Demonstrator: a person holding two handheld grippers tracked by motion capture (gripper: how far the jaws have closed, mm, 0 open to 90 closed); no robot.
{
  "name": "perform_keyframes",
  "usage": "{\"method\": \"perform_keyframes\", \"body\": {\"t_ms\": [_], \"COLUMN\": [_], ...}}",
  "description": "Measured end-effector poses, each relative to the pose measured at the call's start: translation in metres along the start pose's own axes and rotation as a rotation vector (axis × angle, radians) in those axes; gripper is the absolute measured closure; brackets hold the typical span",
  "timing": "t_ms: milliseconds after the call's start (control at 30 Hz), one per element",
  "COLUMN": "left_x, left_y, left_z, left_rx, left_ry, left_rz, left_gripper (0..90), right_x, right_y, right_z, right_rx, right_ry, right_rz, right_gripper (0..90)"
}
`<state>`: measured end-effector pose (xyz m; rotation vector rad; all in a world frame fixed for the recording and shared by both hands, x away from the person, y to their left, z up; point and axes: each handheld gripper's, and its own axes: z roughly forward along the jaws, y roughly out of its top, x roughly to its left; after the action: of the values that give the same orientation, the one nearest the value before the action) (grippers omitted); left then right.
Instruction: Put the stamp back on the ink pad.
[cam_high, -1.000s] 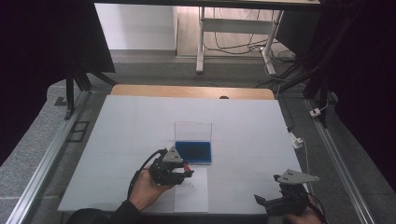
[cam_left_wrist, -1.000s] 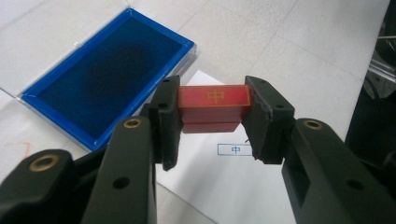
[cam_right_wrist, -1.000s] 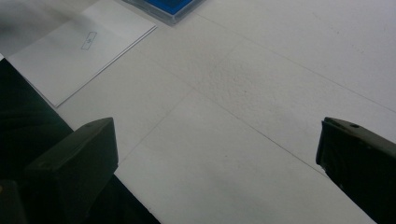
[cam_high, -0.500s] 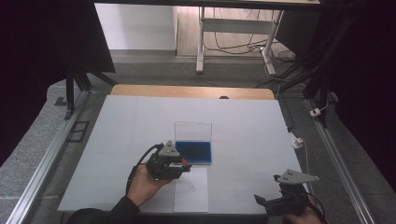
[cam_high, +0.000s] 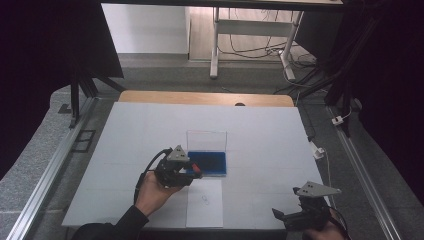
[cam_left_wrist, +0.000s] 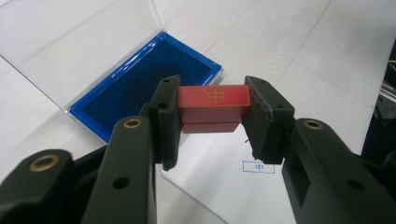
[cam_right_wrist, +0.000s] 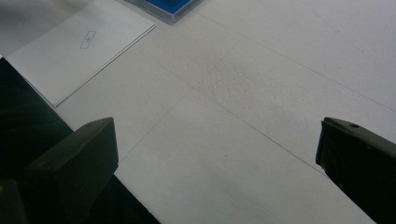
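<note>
My left gripper (cam_left_wrist: 212, 109) (cam_high: 192, 172) is shut on a red stamp block (cam_left_wrist: 214, 103) with a gold character on its top. It hangs just above the table between the blue ink pad (cam_left_wrist: 140, 81) (cam_high: 210, 162), whose clear lid (cam_high: 206, 139) stands open, and a white sheet of paper (cam_left_wrist: 243, 186) (cam_high: 205, 202). A small blue printed mark (cam_left_wrist: 258, 166) shows on the paper below the stamp. My right gripper (cam_right_wrist: 215, 154) (cam_high: 280, 215) is open over bare table at the front right, nothing between its jaws.
A white board (cam_high: 125, 130) covers the table, with a wooden strip (cam_high: 150, 96) along the far edge. Metal rails (cam_high: 55, 165) run down both sides. A white cable and plug (cam_high: 319, 150) lie at the right edge. The sheet's corner (cam_right_wrist: 79, 46) lies left of the right gripper.
The left gripper with the red stamp has shifted slightly left and toward the person, off the ink pad's near edge. The right gripper has stayed put.
</note>
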<state>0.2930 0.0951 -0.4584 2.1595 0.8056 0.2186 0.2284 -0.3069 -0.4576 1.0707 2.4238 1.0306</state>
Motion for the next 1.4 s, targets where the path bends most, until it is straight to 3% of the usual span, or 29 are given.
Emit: {"method": "perform_keyframes", "body": {"t_ms": [700, 1400], "left_x": [0.018, 0.033], "left_y": [0.014, 0.029], "left_z": [0.005, 0.03], "left_rx": [-0.019, 0.001], "left_ry": [0.0, 0.007], "left_rz": [-0.026, -0.036], "left_gripper": [58.4, 58.4], "right_x": [-0.002, -0.002], "right_y": [0.0, 0.0], "right_z": [0.0, 0.0], "right_rx": [0.006, 0.006], "right_ry": [-0.003, 0.005], "right_rz": [0.004, 0.013], "right_gripper": [0.0, 0.0]}}
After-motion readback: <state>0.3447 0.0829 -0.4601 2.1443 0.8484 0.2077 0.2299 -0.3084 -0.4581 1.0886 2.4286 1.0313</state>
